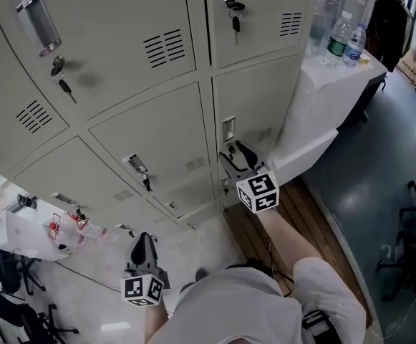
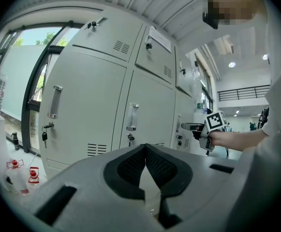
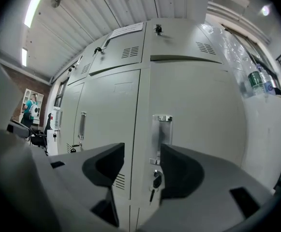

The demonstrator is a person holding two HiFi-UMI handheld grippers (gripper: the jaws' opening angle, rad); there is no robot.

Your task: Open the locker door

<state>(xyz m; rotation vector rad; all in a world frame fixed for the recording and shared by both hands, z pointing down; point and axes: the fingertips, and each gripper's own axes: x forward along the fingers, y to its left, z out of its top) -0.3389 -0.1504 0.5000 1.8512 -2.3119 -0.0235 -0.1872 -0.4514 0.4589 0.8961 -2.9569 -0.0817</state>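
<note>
Grey lockers fill the head view. The locker door [image 1: 258,106] nearest my right gripper has a recessed metal handle [image 1: 228,129] with a key [image 1: 230,149] hanging under it. My right gripper [image 1: 232,152] is open and held just in front of that handle without touching it. In the right gripper view, the handle [image 3: 162,134] and key [image 3: 155,180] show just inside the right jaw of my right gripper [image 3: 141,150]. My left gripper [image 1: 144,236] hangs low and back from the lockers, shut on nothing. In the left gripper view, the jaws of my left gripper [image 2: 145,147] meet.
Two water bottles [image 1: 340,38] stand on a white counter [image 1: 322,92] right of the lockers. Neighbouring locker doors carry handles and keys [image 1: 59,70]. A low white table [image 1: 21,228] with small bottles is at the left. Office chairs [image 1: 415,213] stand on the dark floor at right.
</note>
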